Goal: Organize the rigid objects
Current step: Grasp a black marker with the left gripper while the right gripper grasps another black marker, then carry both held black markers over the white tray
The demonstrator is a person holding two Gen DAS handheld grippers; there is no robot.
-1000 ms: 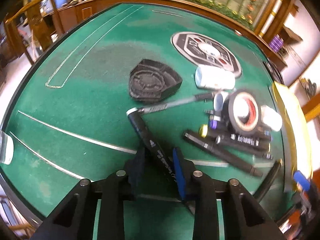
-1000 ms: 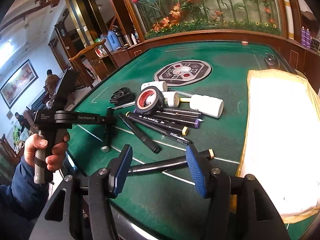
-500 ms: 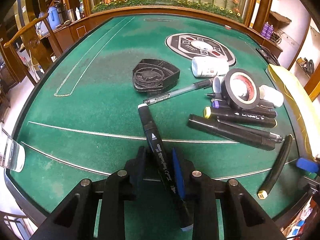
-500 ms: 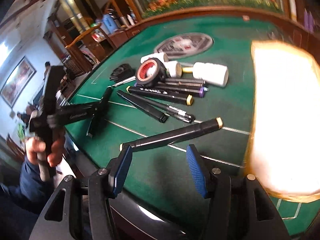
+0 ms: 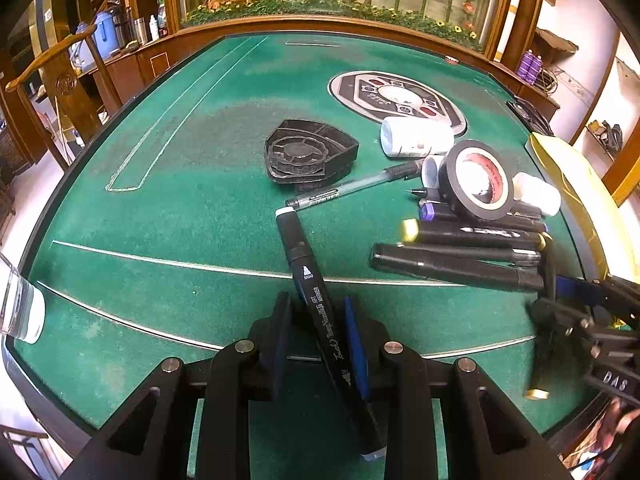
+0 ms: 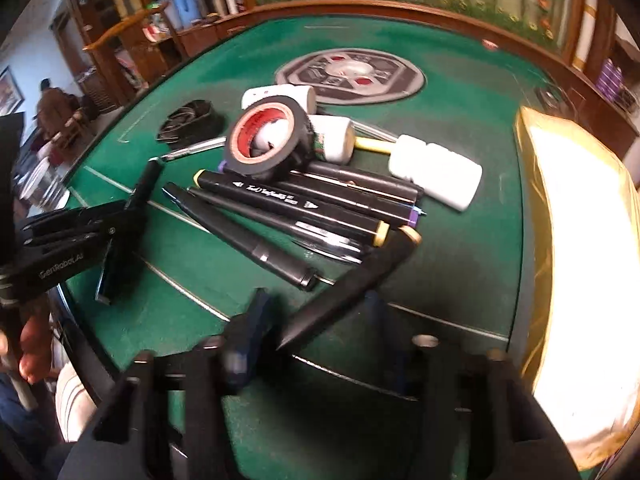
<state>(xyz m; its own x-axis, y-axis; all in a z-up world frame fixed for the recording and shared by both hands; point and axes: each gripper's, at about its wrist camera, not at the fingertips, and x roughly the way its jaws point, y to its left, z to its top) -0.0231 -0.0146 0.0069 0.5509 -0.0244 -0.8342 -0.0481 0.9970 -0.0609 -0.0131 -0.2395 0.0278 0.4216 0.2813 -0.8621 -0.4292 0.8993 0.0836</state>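
Observation:
My left gripper (image 5: 318, 320) is shut on a black marker (image 5: 316, 288) with a white cap end, held low over the green felt table (image 5: 168, 208). In the right wrist view this marker (image 6: 132, 216) shows at the left, in the left gripper. My right gripper (image 6: 316, 312) stands around a second black marker (image 6: 352, 280) with a tan cap; the jaws are blurred and look open. A pile of black markers (image 6: 296, 204), a black tape roll (image 6: 268, 140) and white bottles (image 6: 436, 172) lies beyond it.
A black plastic holder (image 5: 308, 152) and a clear pen (image 5: 352, 186) lie mid-table. A round grey emblem (image 5: 396, 96) is farther back. A gold-edged bright sheet (image 6: 580, 240) lies at the right. A wooden rim rings the table. A glass (image 5: 16, 312) stands at the left edge.
My right gripper has moved forward over the tan-capped marker, which now lies between its jaws. My left gripper keeps its hold on its marker and has shifted slightly.

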